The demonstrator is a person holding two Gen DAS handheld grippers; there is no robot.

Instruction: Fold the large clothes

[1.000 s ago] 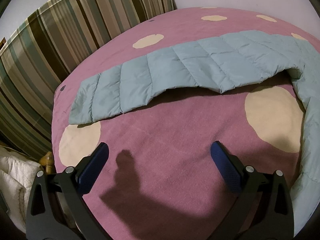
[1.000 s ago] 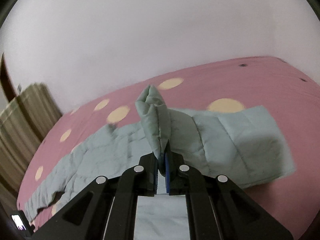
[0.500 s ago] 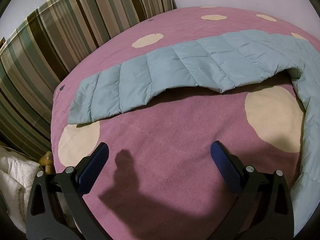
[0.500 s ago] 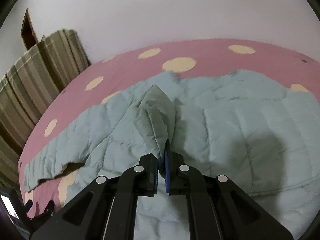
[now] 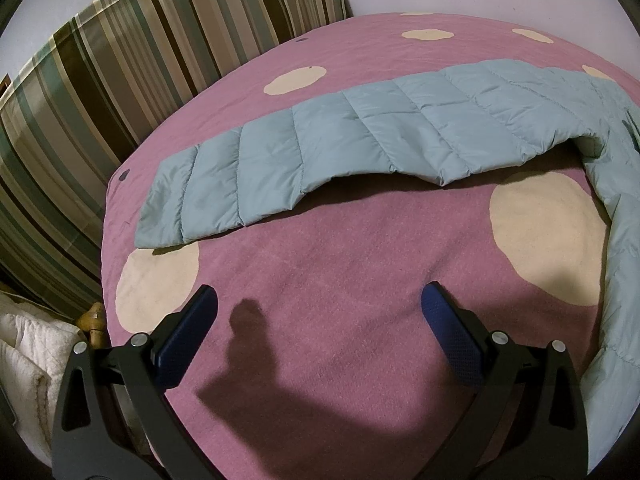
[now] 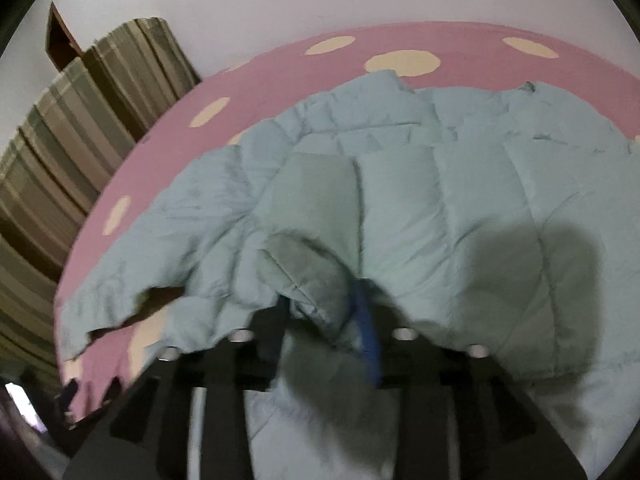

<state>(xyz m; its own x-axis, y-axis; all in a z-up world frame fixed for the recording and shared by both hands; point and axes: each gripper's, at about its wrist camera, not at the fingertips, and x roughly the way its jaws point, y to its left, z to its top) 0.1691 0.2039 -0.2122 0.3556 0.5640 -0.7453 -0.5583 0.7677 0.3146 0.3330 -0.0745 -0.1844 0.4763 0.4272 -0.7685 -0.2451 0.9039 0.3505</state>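
A pale blue-green quilted jacket lies on the pink bed cover with cream dots (image 5: pixel 360 280). In the left wrist view one long sleeve (image 5: pixel 360 140) stretches across the bed, beyond my left gripper (image 5: pixel 318 294), which hangs open over bare cover with nothing between its fingers. The right wrist view shows the jacket body (image 6: pixel 460 200) spread flat. My right gripper (image 6: pixel 320 312) is low over it and its jaws are opening. The folded-over sleeve end (image 6: pixel 308 272) slumps between them, and the blue pad (image 6: pixel 366 320) stands apart from the fabric. The picture is blurred.
A striped curtain (image 5: pixel 120 80) hangs along the bed's left side. White quilted bedding (image 5: pixel 24 352) and a wooden post (image 5: pixel 94 316) sit at the bed's near left corner. A plain wall (image 6: pixel 320 0) lies behind the bed.
My right gripper swung down over the jacket body with the sleeve end, and its jaws went from shut on the fabric to parted. The left gripper stayed still.
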